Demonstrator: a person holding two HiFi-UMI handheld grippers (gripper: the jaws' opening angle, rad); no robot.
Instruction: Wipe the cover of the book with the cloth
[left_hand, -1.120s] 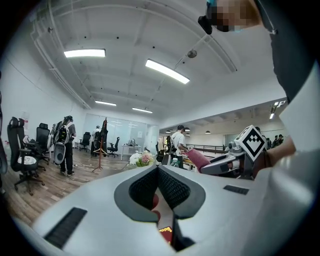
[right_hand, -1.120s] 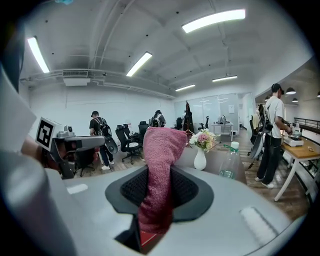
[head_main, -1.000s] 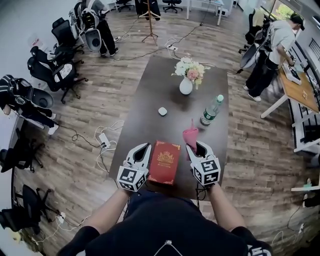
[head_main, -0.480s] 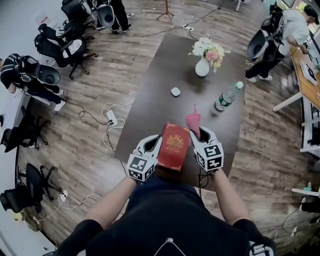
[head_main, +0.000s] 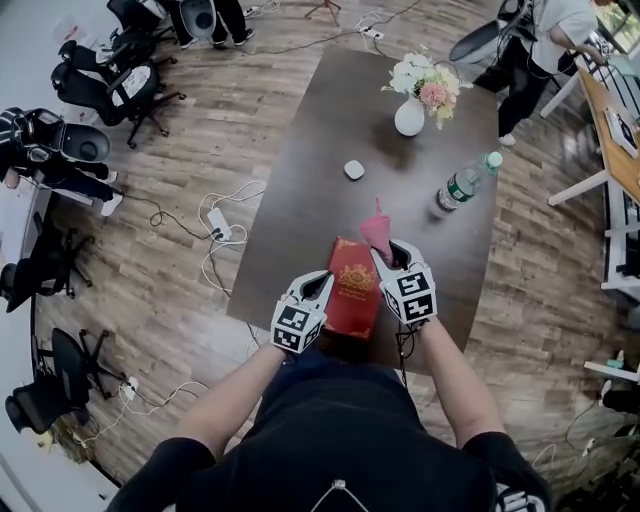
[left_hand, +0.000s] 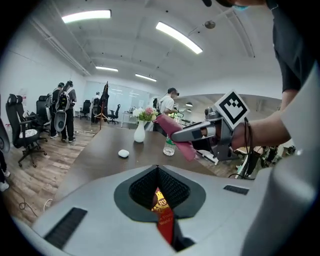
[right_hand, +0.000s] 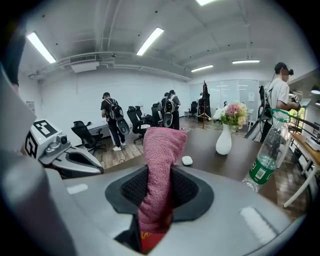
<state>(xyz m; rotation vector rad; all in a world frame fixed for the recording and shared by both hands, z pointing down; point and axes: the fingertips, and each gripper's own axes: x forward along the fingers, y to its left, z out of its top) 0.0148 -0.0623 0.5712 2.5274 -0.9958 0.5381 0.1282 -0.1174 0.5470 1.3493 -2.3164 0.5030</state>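
Head view: our left tool is clenched on the near edge of the red gold-crested book. Our right tool grips the pink terry cloth right at the cover's far corner. We'd say the wiping has barely started.

Left gripper view: the book sits wedged between the jaws.

Right gripper view: the cloth is bunched in the jaws, with the book just beneath.

Beyond both tools lie the dark brown desk, a white flower vase and a clear plastic bottle. Around it is an open office with a wood-plank floor.

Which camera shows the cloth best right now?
The right gripper view: the pink cloth stands clamped between its jaws, weave clear. Head view shows it small, by the book; left gripper view shows it sidelong, farther off.
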